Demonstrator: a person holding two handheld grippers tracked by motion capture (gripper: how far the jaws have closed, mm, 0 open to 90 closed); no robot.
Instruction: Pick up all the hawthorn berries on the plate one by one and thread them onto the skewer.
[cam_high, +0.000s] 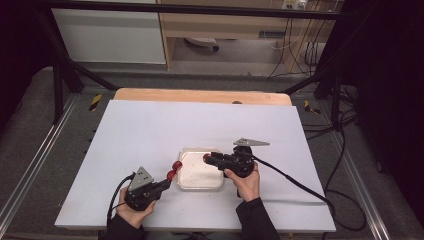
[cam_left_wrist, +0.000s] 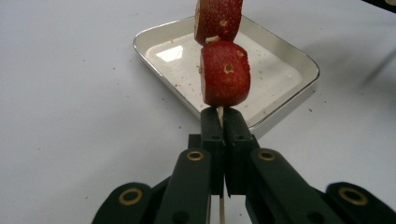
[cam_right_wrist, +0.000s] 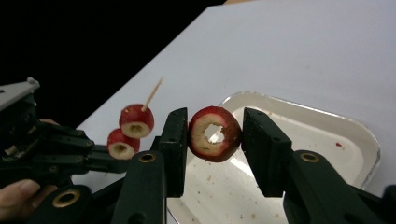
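A: What's the biggest thing here?

B: The worktop, covered in white, with a strip of bare wood at its far edge. The landmark is the white tray, a shallow rounded square near the person's side, with reddish crumbs scattered over its floor.

A: And the grippers, relative to that tray?

B: The left gripper sits just off the tray's left edge, its jaws clamped tight on a thin wooden skewer. The right gripper reaches in over the tray's right far corner, jaws partly closed on a cored fruit ring, gripping it by its sides.

A: Anything between them?

B: Nothing blocks the gap; the skewer's bare tip pokes up to the left of the held ring, with open air between.

A: How does the fruit look?

B: Two red pieces are already threaded on the skewer, one above the other, skins speckled, each with a small hole in it. The held ring is dark red outside, pale inside, with a hollow centre through which the tray shows. It hangs above the tray, clear of its floor.
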